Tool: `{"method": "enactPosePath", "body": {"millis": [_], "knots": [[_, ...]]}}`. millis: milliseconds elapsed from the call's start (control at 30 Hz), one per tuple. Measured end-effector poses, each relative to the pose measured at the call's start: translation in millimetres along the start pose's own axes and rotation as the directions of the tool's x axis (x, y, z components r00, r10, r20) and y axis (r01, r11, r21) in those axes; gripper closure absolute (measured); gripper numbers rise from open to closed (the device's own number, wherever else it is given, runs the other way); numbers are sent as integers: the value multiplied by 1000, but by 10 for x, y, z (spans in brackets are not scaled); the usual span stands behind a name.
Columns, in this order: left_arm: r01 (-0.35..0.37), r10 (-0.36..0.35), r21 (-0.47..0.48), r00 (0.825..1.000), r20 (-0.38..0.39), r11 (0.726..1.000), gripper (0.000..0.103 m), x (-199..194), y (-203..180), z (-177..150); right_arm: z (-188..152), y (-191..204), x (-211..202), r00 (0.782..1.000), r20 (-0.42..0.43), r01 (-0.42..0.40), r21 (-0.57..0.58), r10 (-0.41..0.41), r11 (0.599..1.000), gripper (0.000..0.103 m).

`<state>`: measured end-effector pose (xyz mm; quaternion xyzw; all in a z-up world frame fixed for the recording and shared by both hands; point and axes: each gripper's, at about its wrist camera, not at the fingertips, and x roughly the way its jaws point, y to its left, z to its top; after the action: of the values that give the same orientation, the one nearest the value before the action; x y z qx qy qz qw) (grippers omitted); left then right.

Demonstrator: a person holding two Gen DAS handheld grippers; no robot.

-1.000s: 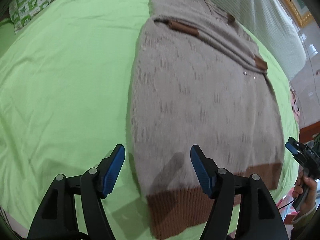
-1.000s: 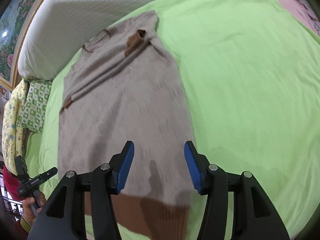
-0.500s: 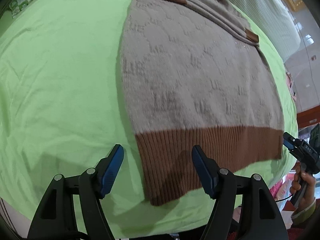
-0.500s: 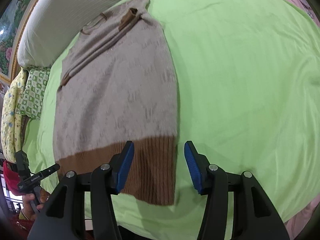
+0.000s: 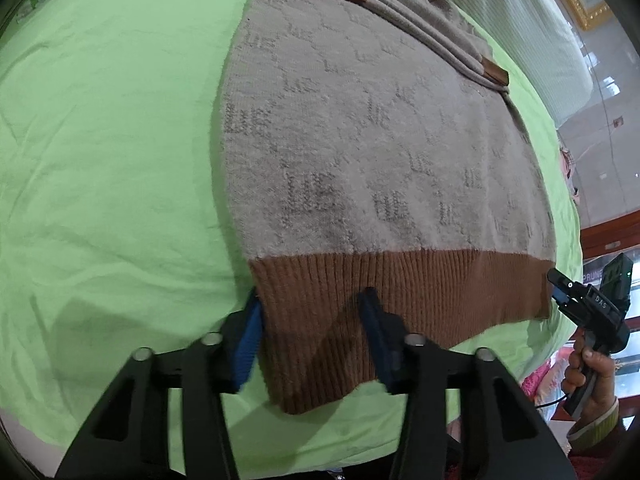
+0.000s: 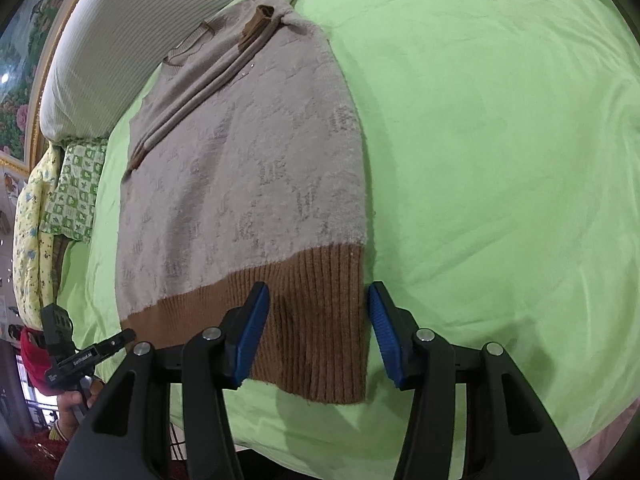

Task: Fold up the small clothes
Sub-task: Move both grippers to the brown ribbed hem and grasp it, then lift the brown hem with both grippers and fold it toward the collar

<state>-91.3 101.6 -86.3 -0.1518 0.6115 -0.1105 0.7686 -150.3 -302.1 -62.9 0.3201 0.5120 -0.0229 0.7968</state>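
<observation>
Sweater (image 5: 380, 152) lies flat on the green bed sheet (image 5: 100, 160), neck end far from me, brown ribbed hem (image 5: 400, 292) nearest. Both sleeves are folded across the chest w/ brown cuffs showing.

Left wrist cam: my left claw (image 5: 312, 340) straddles the hem's left corner. Jaws are closing, w/ the hem between them; the blue pads (image 5: 250, 344) sit at the knit's edge, and the right pad is blurred, so I see no pinch yet. Same view shows what the other cam can't: my right claw (image 5: 560, 294) from the side at the hem's far corner, held in a hand (image 5: 592, 372) w/ a striped cuff.

Right wrist cam: right claw (image 6: 316, 332) frames the hem's right corner, jaws closing, cloth between them. Left pad rests over the brown rib, right pad just off the sweater's edge above the sheet, not clamped. Only this view gives me the striped white bolster (image 6: 132, 40), the patterned pillows (image 6: 68, 184) and the left claw (image 6: 120, 340) seen side-on at the hem's other end.
</observation>
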Motion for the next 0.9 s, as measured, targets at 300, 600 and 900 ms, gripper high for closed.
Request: {"method": "enactPosePath", "body": {"millis": [300, 600, 900], "knots": [[37, -36, -26, 998, 43, 999, 97, -85, 55, -43, -22, -34, -37, 999, -19, 27, -18, -28, 999, 96], [118, -113, -40, 987, 117, 992, 98, -331, 112, -74, 6, -167, -219, 998, -9, -68, -14, 68, 998, 96], [172, -168, 8, 954, 247, 985, 98, -723, -81, 540, 565, 261, -469, 956, 169, -231, -76, 241, 970, 96]]}}
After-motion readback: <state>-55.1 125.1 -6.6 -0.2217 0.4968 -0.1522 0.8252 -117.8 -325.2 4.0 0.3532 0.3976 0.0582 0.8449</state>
